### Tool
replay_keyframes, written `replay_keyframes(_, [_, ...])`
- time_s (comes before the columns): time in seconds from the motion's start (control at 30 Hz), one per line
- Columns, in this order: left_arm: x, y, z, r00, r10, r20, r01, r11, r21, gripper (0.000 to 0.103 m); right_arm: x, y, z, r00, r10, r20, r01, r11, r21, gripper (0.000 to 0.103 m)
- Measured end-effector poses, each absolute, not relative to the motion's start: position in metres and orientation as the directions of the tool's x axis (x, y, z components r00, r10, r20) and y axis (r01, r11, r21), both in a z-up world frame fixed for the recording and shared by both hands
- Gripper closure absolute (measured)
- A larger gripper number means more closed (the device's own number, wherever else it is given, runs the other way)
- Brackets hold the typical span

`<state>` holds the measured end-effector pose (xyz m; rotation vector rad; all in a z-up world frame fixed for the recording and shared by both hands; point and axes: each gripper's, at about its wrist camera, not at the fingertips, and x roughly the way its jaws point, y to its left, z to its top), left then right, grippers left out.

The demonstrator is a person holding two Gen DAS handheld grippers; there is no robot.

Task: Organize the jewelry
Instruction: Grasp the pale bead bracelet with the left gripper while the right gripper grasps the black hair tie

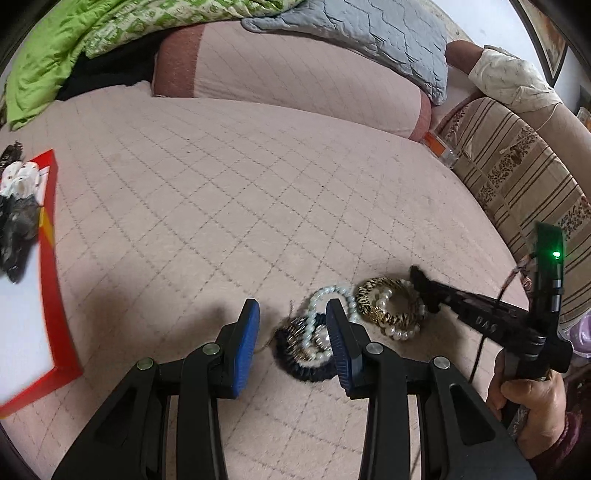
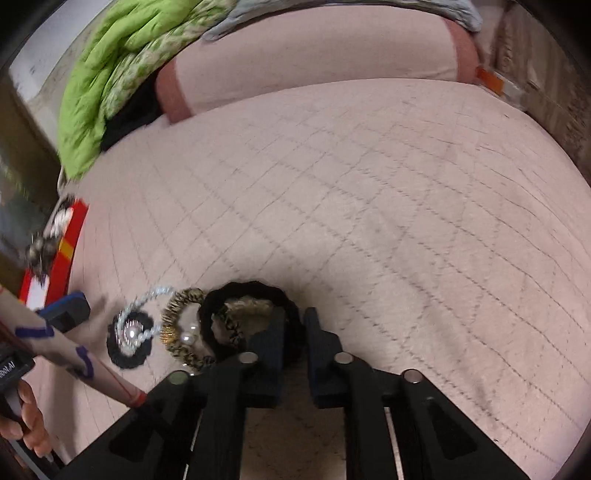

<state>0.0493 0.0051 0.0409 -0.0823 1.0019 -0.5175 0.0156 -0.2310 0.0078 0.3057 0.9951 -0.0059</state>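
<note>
A big bed with a pale pink quilted cover [image 1: 229, 206] fills both pictures. A small heap of jewelry lies on it, near the front.

The heap has a black ruffled fabric ring [image 1: 295, 363], a string of white pearl beads [image 1: 325, 295] lying over it, and a gold and black striped bangle [image 1: 384, 299] just beside them (more pearls are tucked against it). In the right wrist view there is also a bigger black ruffled hair band [image 2: 255, 290] at the right end of the heap, touching the striped bangle.

The left gripper [image 1: 293, 332], black with blue pads, has its fingers apart. Nothing is between them but the pink cover. Its right finger [image 1: 340, 343] sits over the edge of the black fabric ring and the pearls.

The right gripper [image 2: 293, 341] is black too. Its fingers are close together with the rim of the bigger black hair band in the narrow gap, and they look pinched on it. A hand [image 1: 532, 410] holds that gripper's handle at the right side of the left wrist view.

Far to the left lies a flat white board with a red border [image 1: 51, 295]. Some dark and white bits [image 1: 18, 206] sit on it, too blurry to name.

At the back are a pink bolster pillow [image 1: 295, 81], a bright green blanket [image 1: 85, 37] and a grey quilted pad [image 1: 369, 33].
</note>
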Motion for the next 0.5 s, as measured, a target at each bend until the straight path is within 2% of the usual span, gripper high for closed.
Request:
replay_keyframes(0.1, [0.056,-0.008,0.038,0.406,-0.443,-0.799,0.396,0.874,-0.282,0.067,0.007,-0.252,0.022,0.615,0.117,-0.780,0.197,0.935,0.295,0.093])
replay_keyframes(0.2, [0.059,-0.024,0.030,0.373,-0.431,-0.821,0.426,0.866,-0.261,0.067,-0.002,-0.269,0.035,0.695,0.198,-0.691,0.188,0.878,0.441,0.093])
replay_keyframes(0.33, [0.061,-0.054,0.015,0.359,-0.338,-0.870,0.498,0.857,-0.127,0.068,-0.010,-0.275,0.053,0.769,0.219,-0.601,0.143,0.857,0.495,0.093])
replay_keyframes(0.43, [0.061,-0.069,0.009,0.389,-0.255,-0.885,0.525,0.851,-0.014,0.074,-0.010,-0.275,0.055,0.773,0.231,-0.591,0.140,0.846,0.515,0.093])
replay_keyframes(0.5, [0.061,-0.075,0.008,0.406,-0.226,-0.885,0.538,0.842,0.032,0.087,-0.011,-0.279,0.053,0.770,0.243,-0.590,0.144,0.835,0.532,0.093])
